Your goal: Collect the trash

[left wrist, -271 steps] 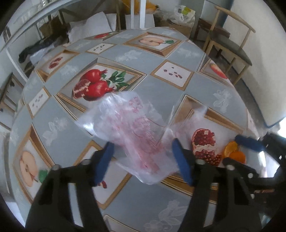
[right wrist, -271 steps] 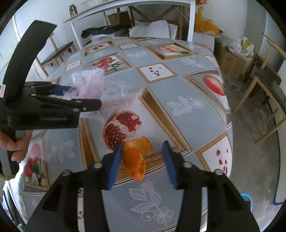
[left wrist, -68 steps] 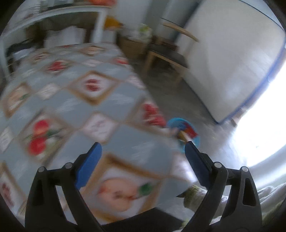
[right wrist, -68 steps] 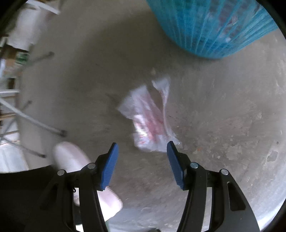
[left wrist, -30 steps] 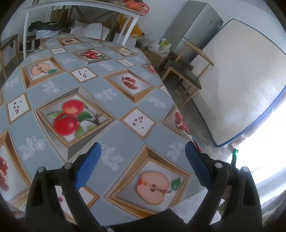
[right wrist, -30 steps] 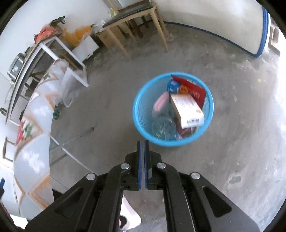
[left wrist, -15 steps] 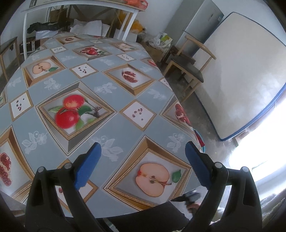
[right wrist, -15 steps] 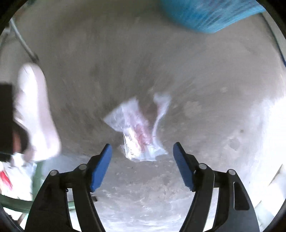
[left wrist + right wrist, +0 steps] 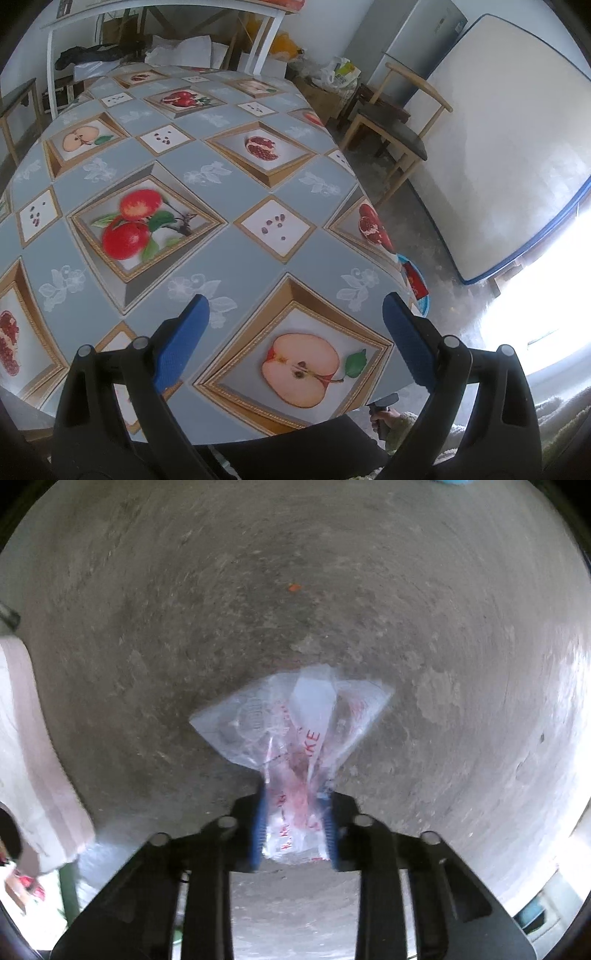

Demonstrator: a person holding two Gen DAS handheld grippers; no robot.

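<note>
In the right wrist view my right gripper point(image 9: 294, 819) points down at the concrete floor point(image 9: 295, 572) and is shut on a clear plastic bag with red print point(image 9: 291, 723); the bag's lower end is pinched between the blue pads and the rest fans out ahead. In the left wrist view my left gripper point(image 9: 291, 336) is open and empty above the table with the fruit-print cloth point(image 9: 177, 206). A bit of the blue trash basket point(image 9: 415, 284) shows past the table's right edge. The basket's edge barely shows at the top of the right wrist view point(image 9: 448, 482).
A wooden chair point(image 9: 399, 125) stands right of the table, with a white mattress point(image 9: 517, 147) against the wall behind it. A pale shoe point(image 9: 33, 746) is at the left of the right wrist view. The hand on the other gripper point(image 9: 384, 410) shows below the table edge.
My right gripper was open above the bag lying on the floor; now it has closed on the bag. The left gripper has stayed open over the table.
</note>
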